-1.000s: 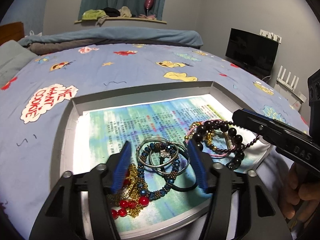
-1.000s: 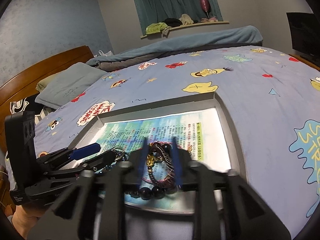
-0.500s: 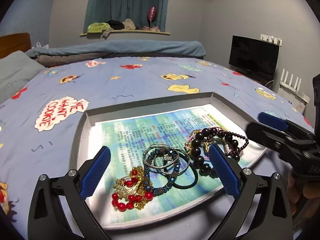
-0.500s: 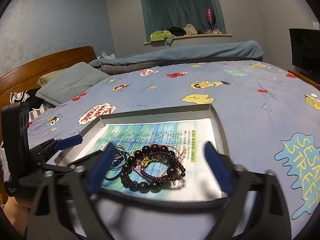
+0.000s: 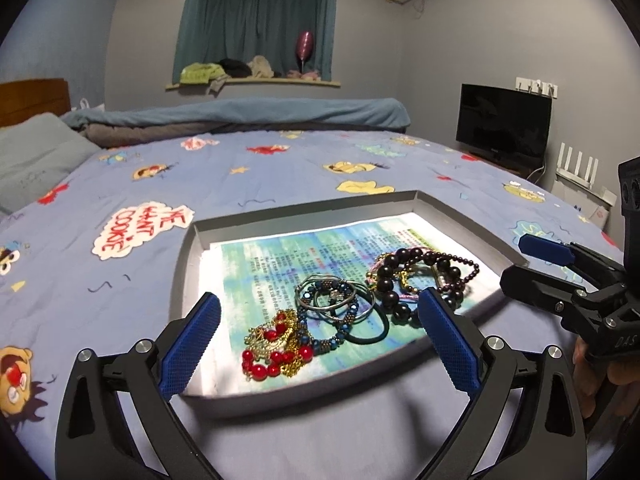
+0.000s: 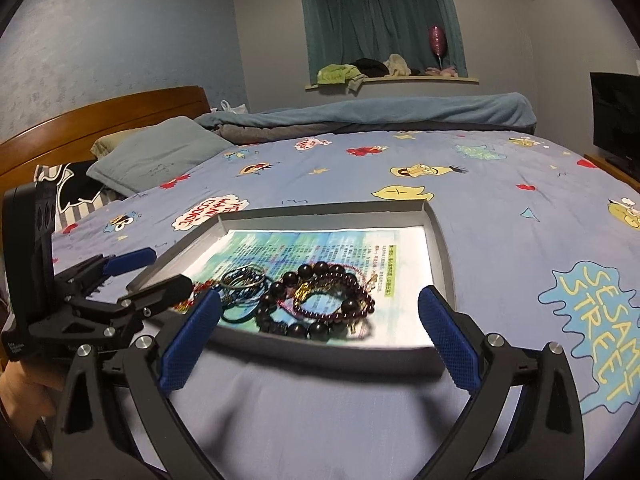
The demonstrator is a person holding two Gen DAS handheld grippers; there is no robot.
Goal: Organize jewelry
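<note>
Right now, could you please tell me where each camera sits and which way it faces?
Left wrist: on the left tongs, facing across the bed at the jewelry tray; shows its open blue pads, plus the right tongs.
Right wrist: on the right tongs, facing the same tray; shows the left tongs.
Shared: tray, dark bead bracelet, curtained window.

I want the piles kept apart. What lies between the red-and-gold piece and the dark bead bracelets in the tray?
In the left wrist view, the red-and-gold piece and the dark bead bracelets have metal bangles and a black hair tie between them.
</note>
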